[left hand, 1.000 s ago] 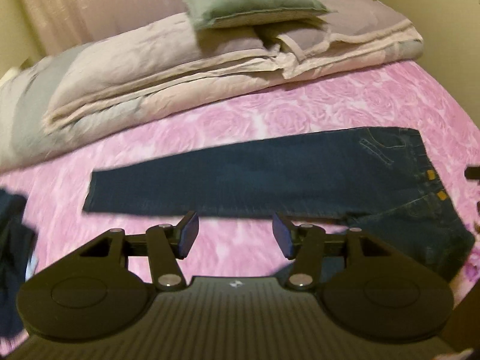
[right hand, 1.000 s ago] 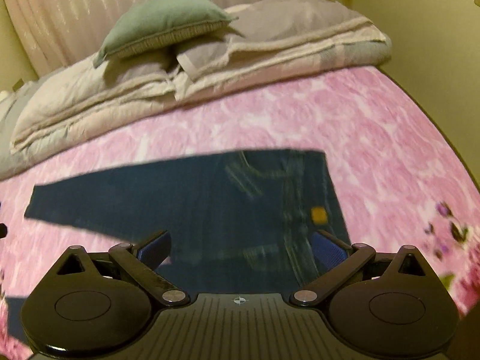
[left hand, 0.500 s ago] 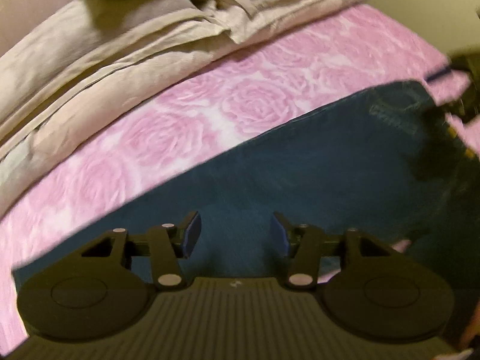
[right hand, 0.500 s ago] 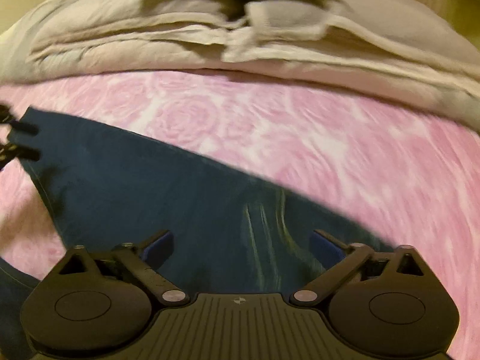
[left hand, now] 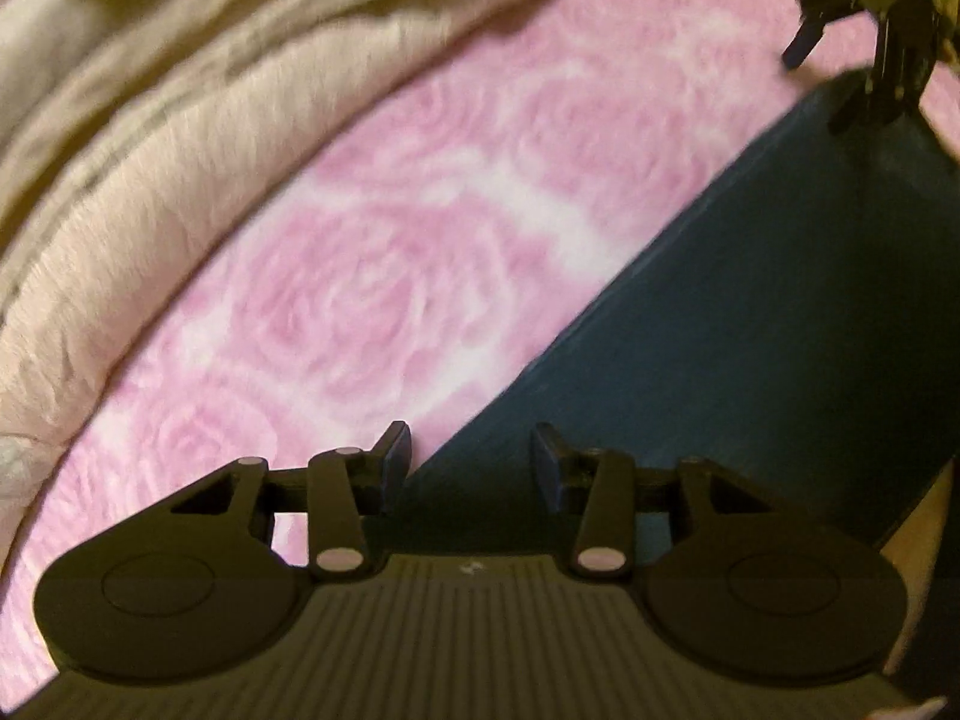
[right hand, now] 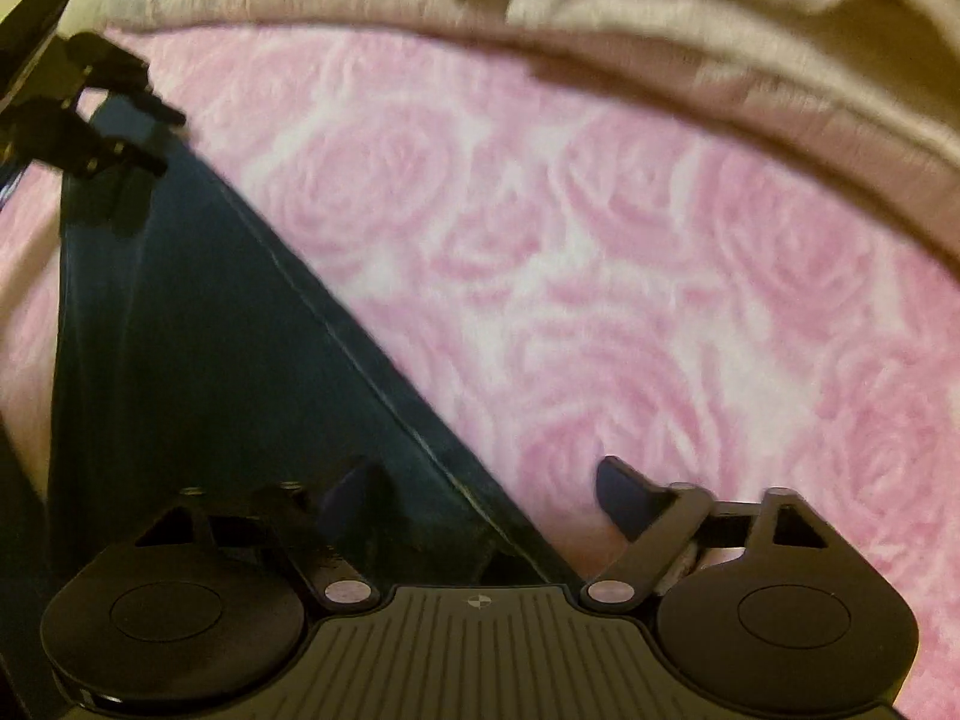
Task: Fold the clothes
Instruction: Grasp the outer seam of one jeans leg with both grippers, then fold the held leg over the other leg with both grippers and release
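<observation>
Bed (left hand: 372,276) with pink rose-print cover; beige quilts (right hand: 750,48) heaped along far edge. Dark jeans (left hand: 750,312) lie flat on it. Left tongs (left hand: 471,462) and right tongs (right hand: 486,492) spread over jeans' edge. Frames blurred; jeans cropped.

Dim, warm indoor light; both views are motion-blurred and bent at the edges, with the jeans (left hand: 750,324) nearly black.

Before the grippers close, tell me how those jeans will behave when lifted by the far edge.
The jeans lie flat and limp on the pink rose blanket, so they will probably drape and sag between the left gripper and right gripper. The dark denim looks thick, so likely heavyish. The stitched edge seam should grip without slipping.
</observation>
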A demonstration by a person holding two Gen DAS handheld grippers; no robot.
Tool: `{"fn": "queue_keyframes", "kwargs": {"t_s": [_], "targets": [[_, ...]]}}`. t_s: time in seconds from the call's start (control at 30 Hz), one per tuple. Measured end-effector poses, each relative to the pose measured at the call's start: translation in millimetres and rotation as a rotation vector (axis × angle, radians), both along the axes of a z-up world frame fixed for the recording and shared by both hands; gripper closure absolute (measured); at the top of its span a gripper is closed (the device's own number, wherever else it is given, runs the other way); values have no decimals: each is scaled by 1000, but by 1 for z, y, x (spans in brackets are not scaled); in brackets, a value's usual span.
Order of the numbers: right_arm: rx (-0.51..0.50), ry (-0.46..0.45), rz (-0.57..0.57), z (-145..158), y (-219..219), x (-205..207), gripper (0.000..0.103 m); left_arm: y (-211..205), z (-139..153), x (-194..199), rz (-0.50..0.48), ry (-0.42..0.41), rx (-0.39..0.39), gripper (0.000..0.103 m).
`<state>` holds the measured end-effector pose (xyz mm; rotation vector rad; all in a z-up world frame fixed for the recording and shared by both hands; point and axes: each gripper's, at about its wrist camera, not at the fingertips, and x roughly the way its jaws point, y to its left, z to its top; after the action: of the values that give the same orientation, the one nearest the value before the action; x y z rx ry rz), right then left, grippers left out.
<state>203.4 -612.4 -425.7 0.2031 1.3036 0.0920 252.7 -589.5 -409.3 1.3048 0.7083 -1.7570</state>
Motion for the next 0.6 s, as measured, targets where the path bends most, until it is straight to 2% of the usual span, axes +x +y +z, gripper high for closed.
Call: {"fn": "queue_keyframes", "kwargs": {"t_s": [0.1, 0.13, 0.17, 0.2, 0.23, 0.33, 0.4, 0.6], "targets": [[36, 0, 10, -3, -2, -5, 49, 0, -10, 11, 6, 23, 29, 62], [45, -6, 10, -3, -3, -7, 63, 0, -10, 13, 12, 35, 32, 66], [48, -12, 10, -3, -2, -10, 74, 1, -10, 12, 8, 37, 29, 72], [43, -18, 9, 0, 0, -13, 81, 3, -9, 11, 1, 36, 23, 86], [37, -24, 9, 2, 1, -17, 90, 6, -7, 7, -14, 22, 10, 95], [-16, -69, 9, 17, 14, -32, 92, 23, 1, -4, -53, -32, -47, 102], [-74, -111, 17, 32, 30, -45, 92, 37, 12, -8, -47, -46, -83, 102], [-258, -226, 26, 86, 106, -107, 93, 109, 71, -24, 85, -29, -202, 102]]}}
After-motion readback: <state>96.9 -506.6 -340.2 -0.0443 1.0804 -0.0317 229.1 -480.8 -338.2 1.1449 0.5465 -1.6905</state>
